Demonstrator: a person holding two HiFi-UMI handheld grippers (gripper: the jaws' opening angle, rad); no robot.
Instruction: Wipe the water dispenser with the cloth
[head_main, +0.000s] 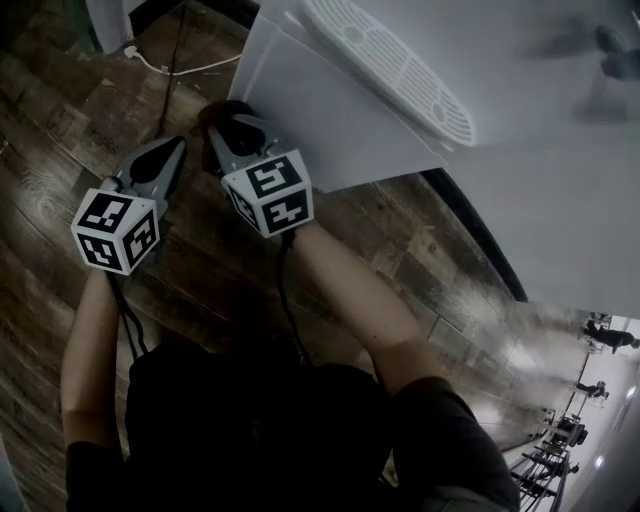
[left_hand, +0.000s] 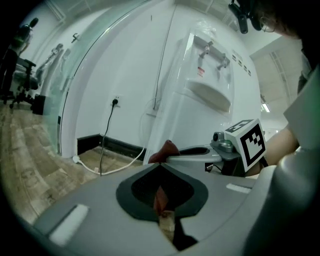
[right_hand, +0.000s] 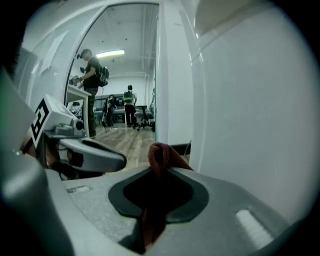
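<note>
The white water dispenser (head_main: 330, 110) stands tall over the wood floor, its taps and drip tray (left_hand: 207, 95) showing in the left gripper view. My right gripper (head_main: 218, 130) is shut on a dark red cloth (head_main: 228, 108) and holds it low down, right beside the dispenser's side panel (right_hand: 250, 100). The cloth (right_hand: 160, 152) bunches out past the jaw tips. My left gripper (head_main: 178, 148) hangs just left of it with its jaws together, away from the dispenser. Only a thin reddish sliver shows in their seam (left_hand: 160, 197). Each gripper sees the other: right gripper (left_hand: 195, 152), left gripper (right_hand: 85, 152).
A white cable (head_main: 170, 68) with a plug lies on the floor by the dispenser's base, and a black cord runs up to a wall socket (left_hand: 116, 101). A glass partition (left_hand: 75, 90) stands on the left. People (right_hand: 92, 75) and office chairs are far behind.
</note>
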